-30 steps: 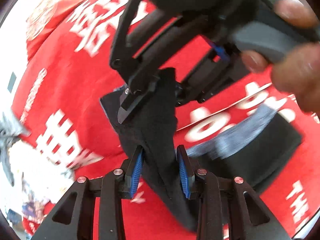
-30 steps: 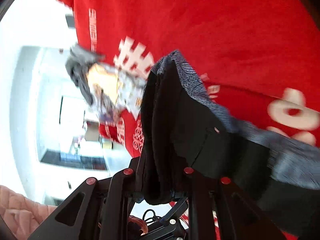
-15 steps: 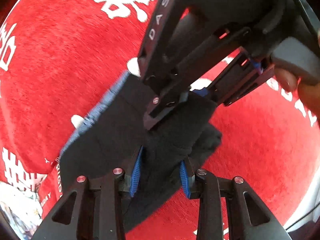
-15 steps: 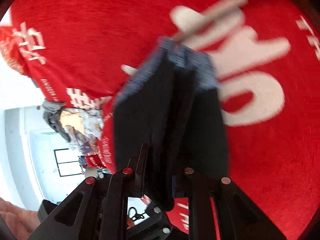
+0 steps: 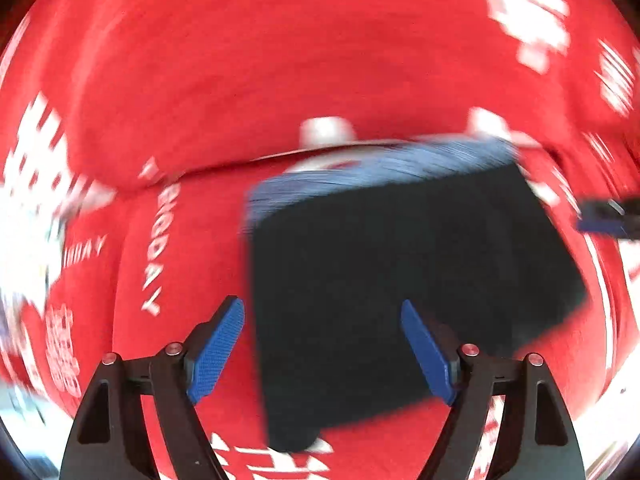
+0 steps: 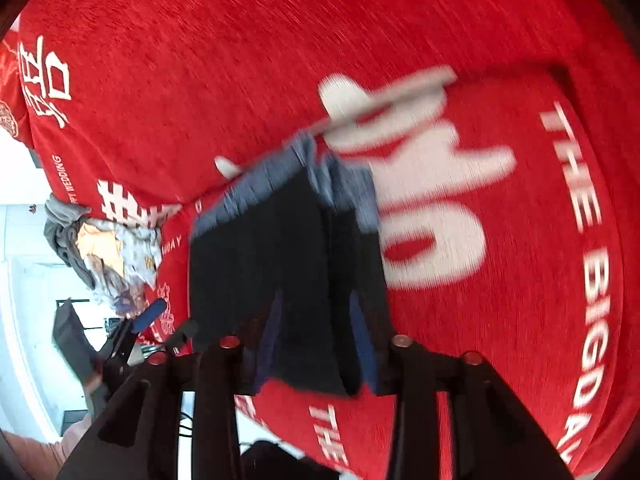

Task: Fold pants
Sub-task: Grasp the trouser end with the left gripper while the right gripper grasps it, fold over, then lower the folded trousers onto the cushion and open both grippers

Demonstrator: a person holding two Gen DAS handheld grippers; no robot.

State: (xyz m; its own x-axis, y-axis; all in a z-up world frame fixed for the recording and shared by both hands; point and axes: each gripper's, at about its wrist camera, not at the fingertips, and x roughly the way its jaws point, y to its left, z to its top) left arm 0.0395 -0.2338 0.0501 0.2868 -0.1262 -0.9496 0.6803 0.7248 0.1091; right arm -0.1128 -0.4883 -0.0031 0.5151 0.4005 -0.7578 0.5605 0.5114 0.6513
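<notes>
**Pants lie folded on the red cloth, both tongs spread**

Pants (image 5: 400, 280) sit as a dark folded block on the red cloth (image 5: 240, 80), with a blue-grey band along the far edge. The left tongs (image 5: 322, 346) stand wide apart, blue pads bare and gripping nothing; the near edge of the pants shows between and beyond the two fingers, lying flat on the cloth. At the right rim of that view a blurred blue-tipped finger — the other tongs — is just visible beside the pants.

The right tongs (image 6: 316, 344) are also parted. The pants (image 6: 288, 264) lie in the gap between their fingers, but the blur hides whether the pads touch the fabric. Beyond the pants the red cloth (image 6: 200, 60) carries large white letters and characters. Past its left edge sits a heap of mixed clothes (image 6: 108, 248) — grey, yellow and pale patterned pieces — well apart from the pants. No bin or basket can be made out in either view.
</notes>
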